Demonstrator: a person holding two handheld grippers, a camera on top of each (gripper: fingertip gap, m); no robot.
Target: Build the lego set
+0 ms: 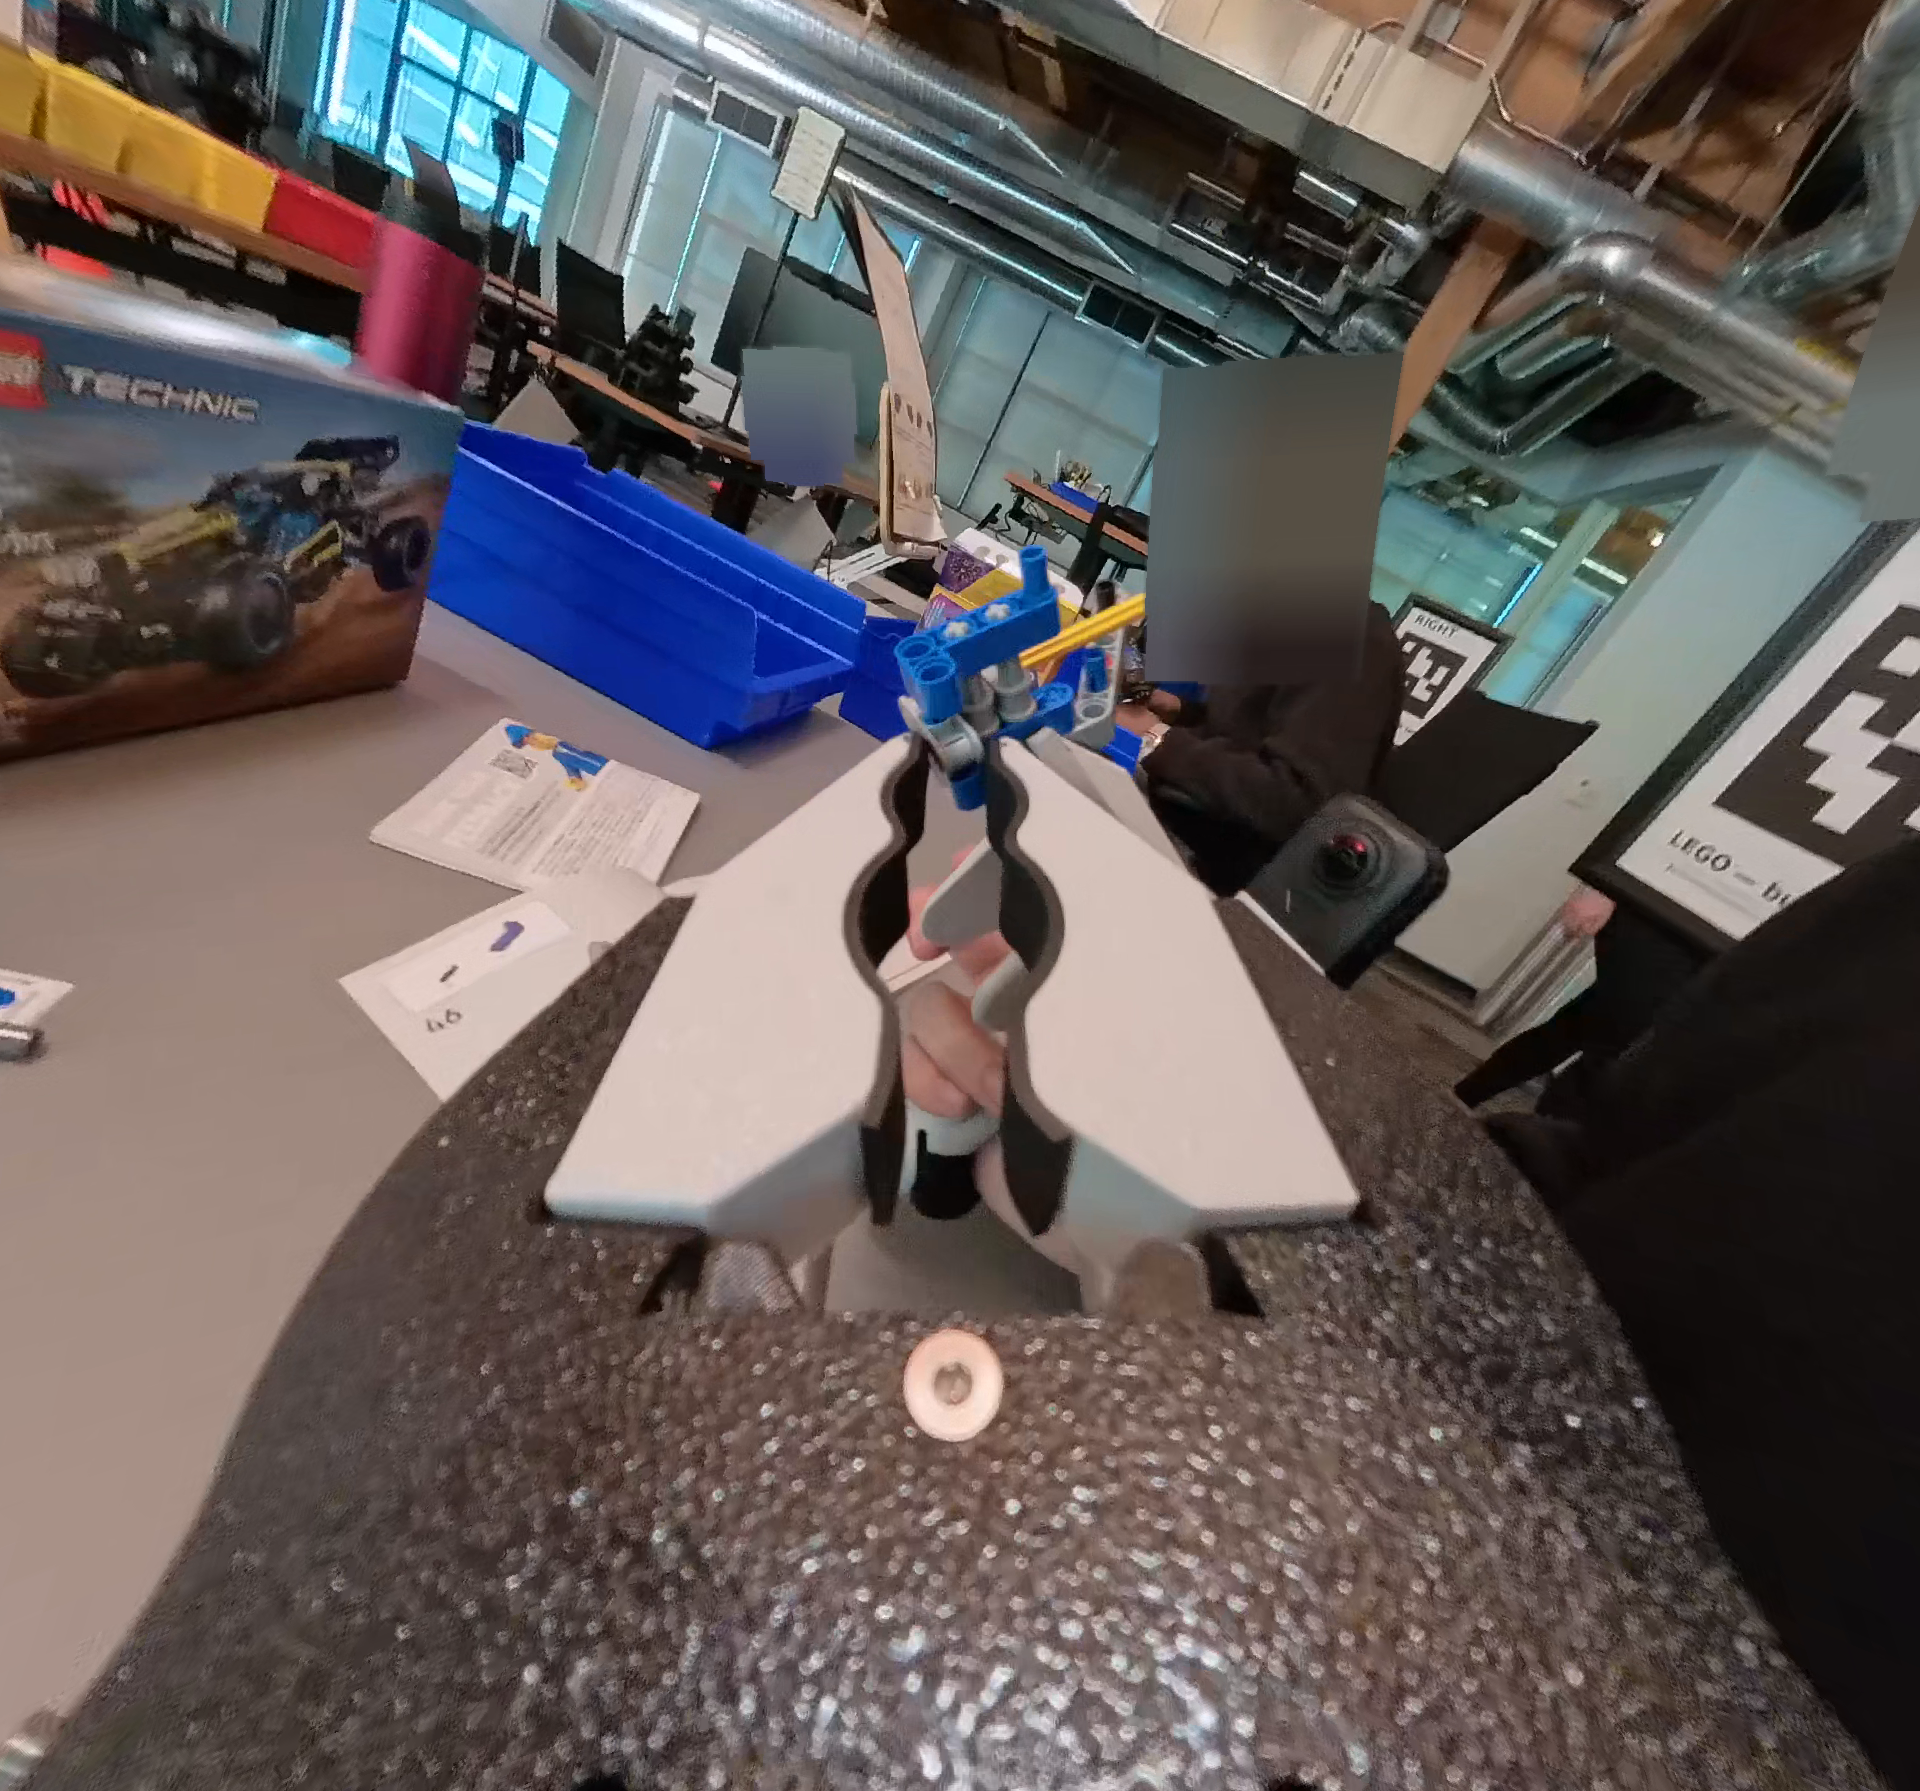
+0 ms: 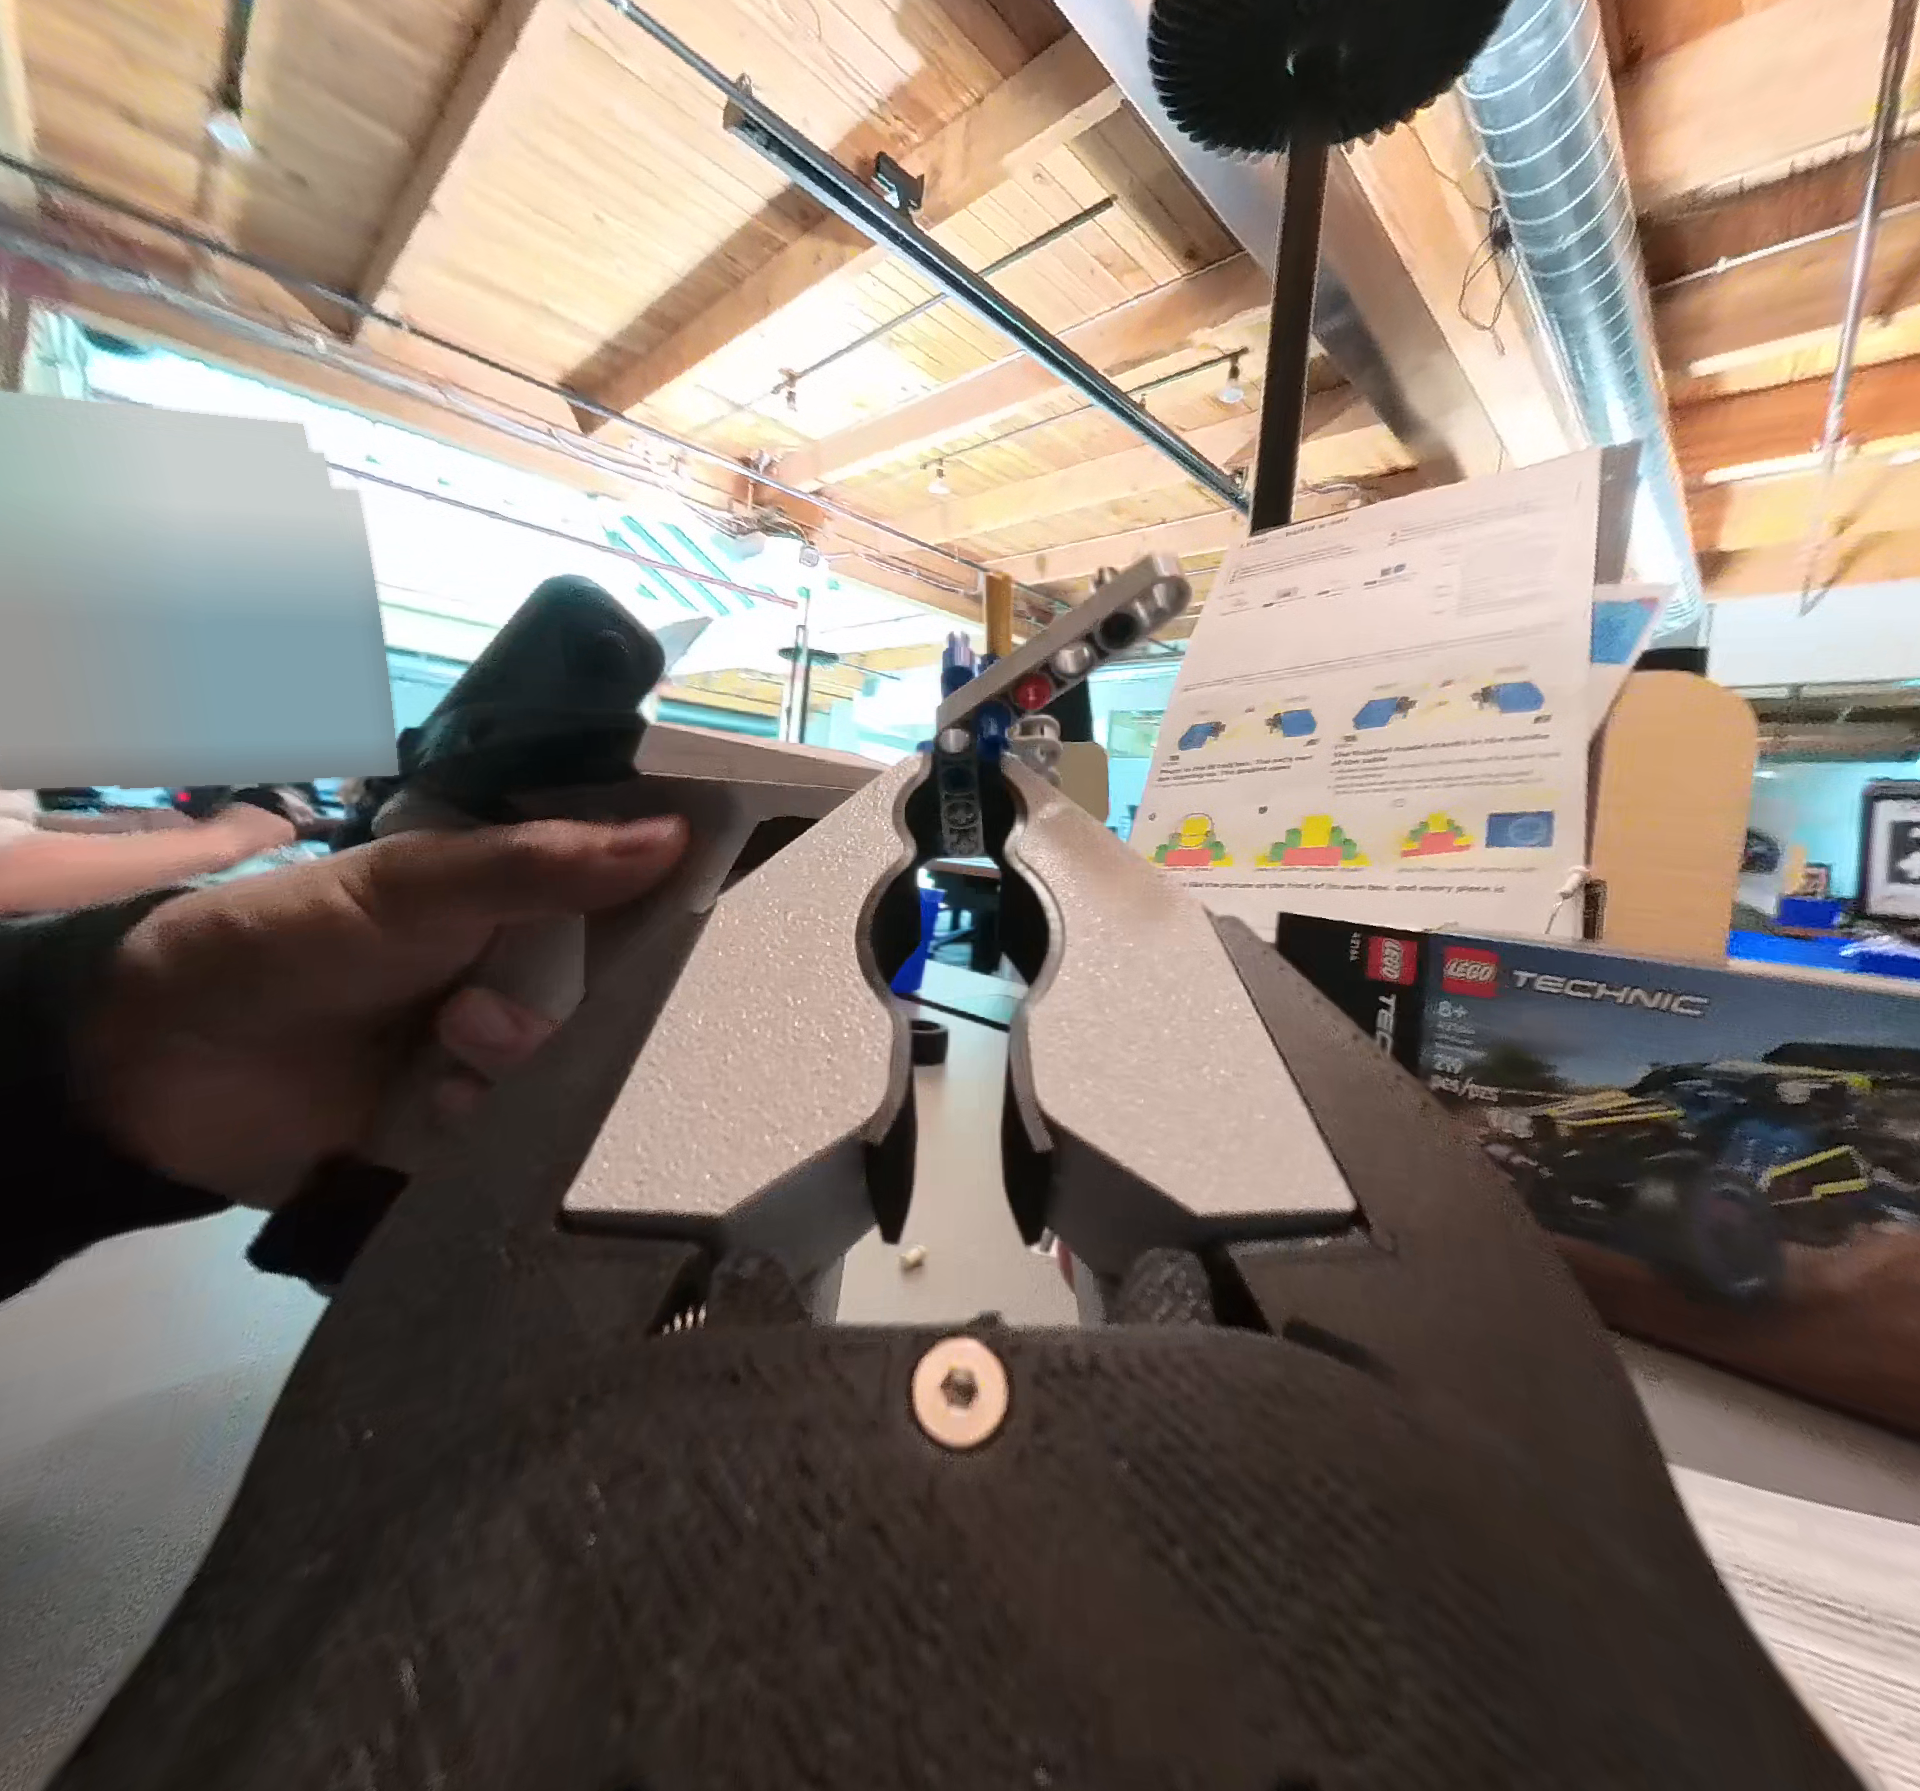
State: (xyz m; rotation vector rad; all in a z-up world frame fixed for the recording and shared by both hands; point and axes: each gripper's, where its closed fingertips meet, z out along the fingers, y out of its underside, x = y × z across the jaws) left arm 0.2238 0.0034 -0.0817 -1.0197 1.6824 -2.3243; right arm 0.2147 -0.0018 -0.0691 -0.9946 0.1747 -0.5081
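Centre frame in the left wrist view, the left gripper (image 1: 961, 754) pinches the grey-and-blue lego assembly (image 1: 987, 676) at its fingertips, a yellow axle (image 1: 1091, 635) sticking out to the upper right. In the right wrist view the right gripper (image 2: 966, 796) is clamped on a dark beam of the same lego assembly (image 2: 1023, 702), from which a light grey beam (image 2: 1081, 645) slants toward the upper right. Only the left view shows the grey table (image 1: 208, 962) with loose paper sheets (image 1: 535, 806) at left centre, blue bins (image 1: 644, 588) behind them and a black camera (image 1: 1345, 874) right of the fingers. Only the right view shows a hand (image 2: 343, 993) at the left edge gripping the other tool, an instruction sheet (image 2: 1382, 702) propped at the right, and a small black tyre (image 2: 928, 1043) between the fingers. The set's box (image 1: 208, 536) appears in both, at left in the left view and lower right in the right one (image 2: 1683, 1118); it carries printed branding and a picture of a buggy.
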